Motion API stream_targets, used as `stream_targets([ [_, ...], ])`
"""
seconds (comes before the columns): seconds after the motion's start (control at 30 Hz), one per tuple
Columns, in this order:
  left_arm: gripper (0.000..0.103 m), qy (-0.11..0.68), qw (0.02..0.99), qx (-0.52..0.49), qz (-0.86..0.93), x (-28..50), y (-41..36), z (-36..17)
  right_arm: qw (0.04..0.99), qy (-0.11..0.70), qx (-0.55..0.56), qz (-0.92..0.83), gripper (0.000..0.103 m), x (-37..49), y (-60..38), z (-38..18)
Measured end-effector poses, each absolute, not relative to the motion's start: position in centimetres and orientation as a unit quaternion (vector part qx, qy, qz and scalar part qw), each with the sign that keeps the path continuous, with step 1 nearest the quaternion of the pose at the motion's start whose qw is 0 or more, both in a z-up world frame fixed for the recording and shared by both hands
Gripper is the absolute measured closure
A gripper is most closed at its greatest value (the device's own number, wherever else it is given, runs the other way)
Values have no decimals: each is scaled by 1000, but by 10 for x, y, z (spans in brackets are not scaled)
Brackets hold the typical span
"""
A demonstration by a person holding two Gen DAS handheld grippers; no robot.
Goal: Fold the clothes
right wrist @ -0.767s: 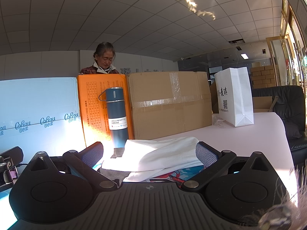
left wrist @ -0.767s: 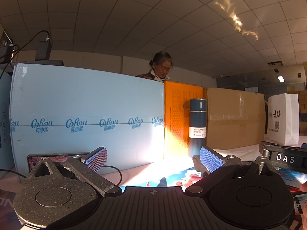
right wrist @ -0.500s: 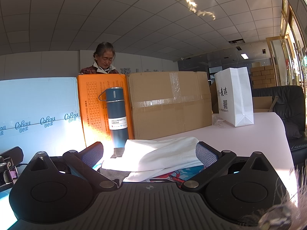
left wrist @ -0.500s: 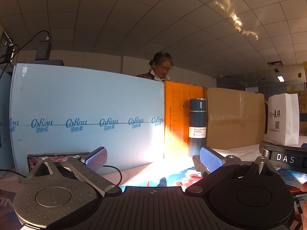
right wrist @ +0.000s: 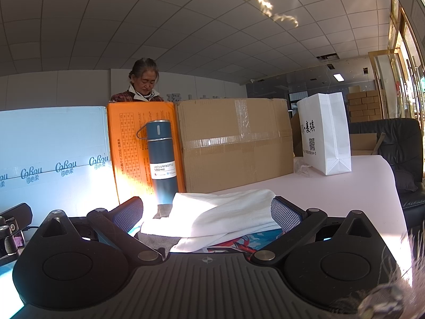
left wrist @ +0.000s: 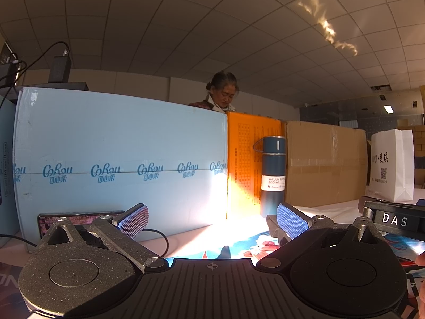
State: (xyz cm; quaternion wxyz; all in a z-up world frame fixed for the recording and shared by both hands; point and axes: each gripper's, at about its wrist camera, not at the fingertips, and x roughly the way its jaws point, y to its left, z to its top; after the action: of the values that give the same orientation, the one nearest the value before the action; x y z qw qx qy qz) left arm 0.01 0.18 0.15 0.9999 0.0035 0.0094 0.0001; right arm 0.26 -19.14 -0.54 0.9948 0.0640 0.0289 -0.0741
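A white garment (right wrist: 220,218) lies bunched on the table over a grey cloth (right wrist: 155,240) and a colourful printed mat (right wrist: 261,236). My right gripper (right wrist: 207,215) is open, low at the table, its fingers on either side of the near end of the white garment without closing on it. My left gripper (left wrist: 211,222) is open and empty, low over the sunlit printed mat (left wrist: 239,244). A bit of grey cloth (left wrist: 273,226) shows by its right finger. The right gripper's body (left wrist: 393,219) shows at the far right of the left wrist view.
A blue vacuum bottle (right wrist: 161,164) stands just behind the clothes. Behind it stand a light blue box (left wrist: 119,164), an orange box (right wrist: 138,143) and a cardboard box (right wrist: 233,141). A white paper bag (right wrist: 324,138) stands at the right. A person (right wrist: 144,82) is behind the boxes. A black chair (right wrist: 398,154) is beyond the table edge.
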Motion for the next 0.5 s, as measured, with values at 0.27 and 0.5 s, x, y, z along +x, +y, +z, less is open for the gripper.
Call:
stream_targets([
  [0.27, 0, 9, 1000, 3, 0, 1, 2, 2, 995, 29, 64, -74, 0, 4, -194, -6],
  [0.5, 0, 9, 1000, 3, -1, 0, 0, 0, 995, 29, 64, -74, 0, 2, -193, -5],
])
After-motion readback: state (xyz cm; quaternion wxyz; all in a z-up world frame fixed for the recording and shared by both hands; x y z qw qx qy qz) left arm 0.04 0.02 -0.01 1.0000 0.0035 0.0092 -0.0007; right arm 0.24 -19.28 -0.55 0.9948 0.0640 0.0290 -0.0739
